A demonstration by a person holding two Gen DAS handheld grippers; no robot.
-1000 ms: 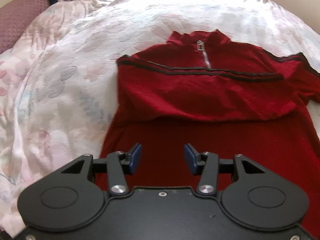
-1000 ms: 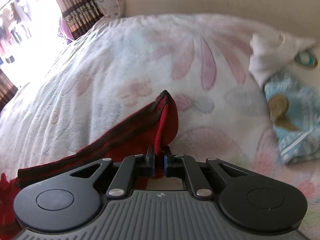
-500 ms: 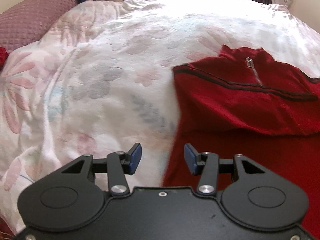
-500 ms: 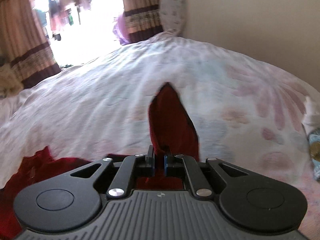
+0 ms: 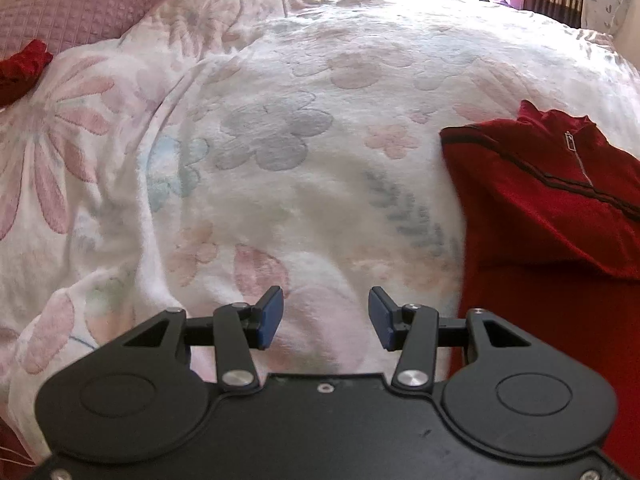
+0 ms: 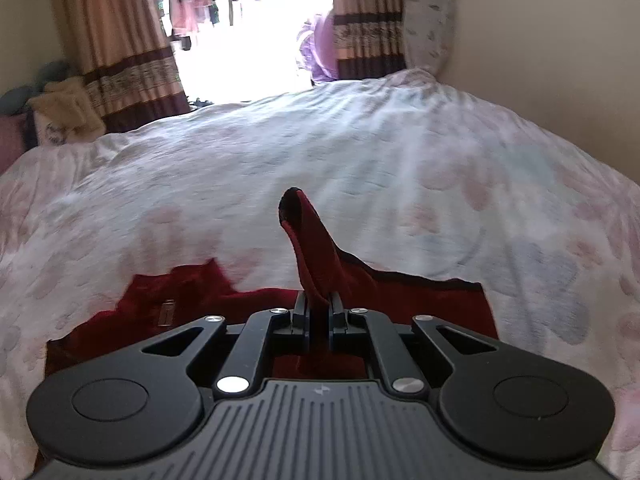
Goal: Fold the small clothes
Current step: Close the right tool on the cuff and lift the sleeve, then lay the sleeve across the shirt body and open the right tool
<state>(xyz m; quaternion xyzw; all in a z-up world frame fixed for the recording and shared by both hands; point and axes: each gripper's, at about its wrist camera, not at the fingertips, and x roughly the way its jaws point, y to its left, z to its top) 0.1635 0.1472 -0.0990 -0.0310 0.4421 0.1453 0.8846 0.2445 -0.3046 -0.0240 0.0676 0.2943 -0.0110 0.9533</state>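
Note:
A red zip-neck top (image 5: 552,216) with dark stripes lies on the flowered bedspread (image 5: 280,152), at the right of the left wrist view. My left gripper (image 5: 325,316) hovers open over bare bedspread, left of the top's edge, with nothing between its blue pads (image 5: 269,317). In the right wrist view my right gripper (image 6: 318,312) is shut on a sleeve of the red top (image 6: 308,240), which sticks up in front of the jaws. The rest of the top (image 6: 192,304), with its zip pull, spreads below that gripper.
A mauve quilted pillow (image 5: 88,4) and a second red cloth (image 5: 20,68) lie at the far left. Striped curtains (image 6: 132,52) frame a bright window beyond the bed. A patterned cushion (image 6: 430,24) leans in the corner by the beige wall (image 6: 540,40).
My left gripper slid left, off the red top onto bare bedspread. My right gripper swung round with the sleeve, lifting it over the top's body; the window came into its view.

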